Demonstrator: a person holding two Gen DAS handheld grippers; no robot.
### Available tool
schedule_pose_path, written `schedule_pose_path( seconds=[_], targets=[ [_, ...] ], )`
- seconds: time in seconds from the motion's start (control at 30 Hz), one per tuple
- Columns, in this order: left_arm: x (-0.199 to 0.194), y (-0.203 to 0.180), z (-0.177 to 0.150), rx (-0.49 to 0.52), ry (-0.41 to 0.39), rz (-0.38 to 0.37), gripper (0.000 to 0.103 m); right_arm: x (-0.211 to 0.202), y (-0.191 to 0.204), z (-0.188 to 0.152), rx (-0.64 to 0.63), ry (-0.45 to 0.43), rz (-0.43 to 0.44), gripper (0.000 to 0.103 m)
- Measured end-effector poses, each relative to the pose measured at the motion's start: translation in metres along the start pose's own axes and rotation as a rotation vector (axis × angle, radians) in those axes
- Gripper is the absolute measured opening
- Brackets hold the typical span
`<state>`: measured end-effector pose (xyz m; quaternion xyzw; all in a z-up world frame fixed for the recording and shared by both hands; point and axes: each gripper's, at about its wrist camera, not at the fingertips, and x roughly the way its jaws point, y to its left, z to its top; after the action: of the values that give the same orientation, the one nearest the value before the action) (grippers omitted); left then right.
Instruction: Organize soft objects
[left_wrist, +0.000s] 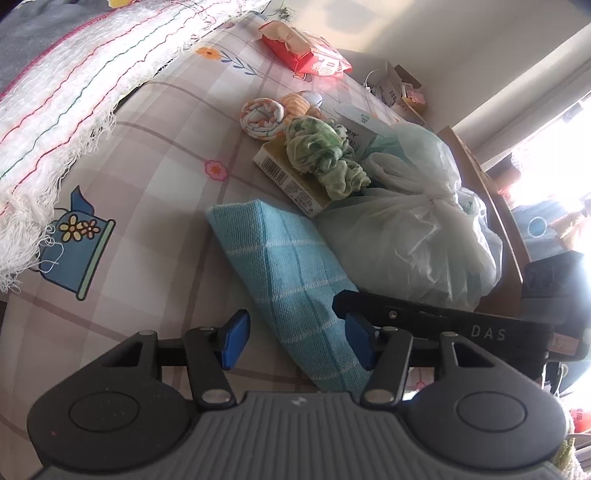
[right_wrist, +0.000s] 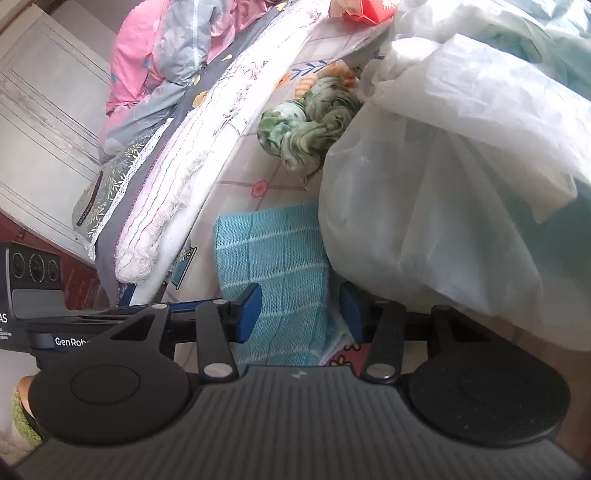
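Note:
A folded blue checked towel (left_wrist: 291, 266) lies on the checked bed sheet (left_wrist: 155, 155); it also shows in the right wrist view (right_wrist: 280, 258). My left gripper (left_wrist: 295, 338) is open with its blue pads on either side of the towel's near end. My right gripper (right_wrist: 301, 310) is open, its pads straddling the same towel. A twisted green cloth (left_wrist: 321, 155) lies on a flat box (left_wrist: 284, 177); the cloth also shows in the right wrist view (right_wrist: 310, 125). A rolled orange-and-white cloth (left_wrist: 262, 116) lies behind it.
A tied white plastic bag (left_wrist: 410, 225) sits right beside the towel, bulky in the right wrist view (right_wrist: 461, 184). A fringed white blanket (left_wrist: 62, 99) lies along the left. A red tissue pack (left_wrist: 303, 48) and small boxes lie further back. Wooden bed frame (left_wrist: 495, 206) at right.

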<state>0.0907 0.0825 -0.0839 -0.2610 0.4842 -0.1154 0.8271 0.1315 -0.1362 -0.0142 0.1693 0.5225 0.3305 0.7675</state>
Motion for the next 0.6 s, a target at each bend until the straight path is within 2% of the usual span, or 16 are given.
schedule_pose_path(
  seconds=[0.1,0.33,0.47,0.6],
  targets=[
    [-0.002,0.005,-0.002,-0.009,-0.009,-0.033,0.051,0.007,-0.005,0.001,0.056,0.017,0.053,0.044],
    [-0.007,0.008,-0.008,-0.010,-0.030,-0.088,0.045,0.019,-0.012,-0.005,0.153,0.071,0.156,0.028],
    [-0.019,0.000,-0.009,0.035,-0.059,-0.074,0.040,0.022,-0.006,-0.010,0.156,0.093,0.197,0.021],
    [-0.039,-0.008,-0.009,0.074,-0.095,-0.085,0.040,0.013,0.001,-0.011,0.173,0.077,0.280,0.017]
  ],
)
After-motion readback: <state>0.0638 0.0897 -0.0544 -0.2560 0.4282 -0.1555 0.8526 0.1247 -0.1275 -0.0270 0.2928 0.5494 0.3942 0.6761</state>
